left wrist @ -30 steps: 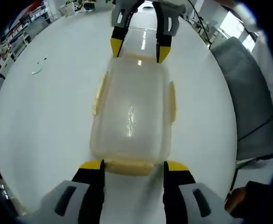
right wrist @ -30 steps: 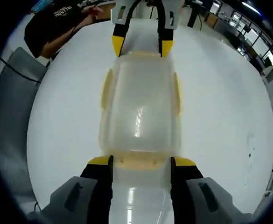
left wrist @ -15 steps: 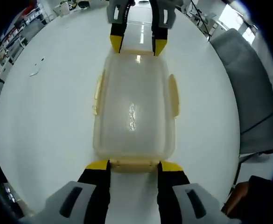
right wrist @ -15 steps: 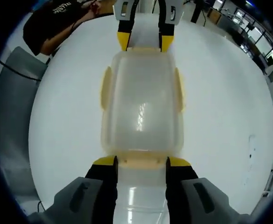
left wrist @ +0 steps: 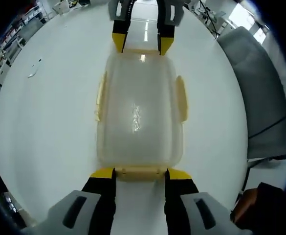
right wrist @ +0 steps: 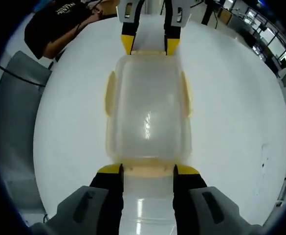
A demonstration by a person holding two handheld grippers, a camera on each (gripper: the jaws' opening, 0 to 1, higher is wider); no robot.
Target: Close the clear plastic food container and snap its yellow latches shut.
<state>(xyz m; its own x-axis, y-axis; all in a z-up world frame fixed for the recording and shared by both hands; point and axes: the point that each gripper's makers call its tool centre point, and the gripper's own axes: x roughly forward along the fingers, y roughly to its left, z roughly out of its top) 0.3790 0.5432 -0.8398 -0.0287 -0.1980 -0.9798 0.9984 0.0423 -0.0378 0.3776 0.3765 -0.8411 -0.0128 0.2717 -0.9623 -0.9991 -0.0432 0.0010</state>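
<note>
- The left hand-held gripper [left wrist: 140,172] sits at one short end of the clear container [left wrist: 139,112], jaws spread either side of that end's yellow latch [left wrist: 139,172].
- The container rests lid-on on the white bench [left wrist: 50,117], side latches [left wrist: 181,98] visible.
- The right hand-held gripper [right wrist: 146,169] brackets the opposite end, jaws likewise spread.
- Beyond, a person in a black shirt [right wrist: 55,22].

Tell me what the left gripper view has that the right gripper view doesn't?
The left gripper view has a small scrap lying on the white table. The right gripper view has a person in a black shirt at the table's far edge. Both share the clear box with its lid on, yellow latches along its sides, a grey chair, and one gripper at each short end: left gripper, right gripper.
</note>
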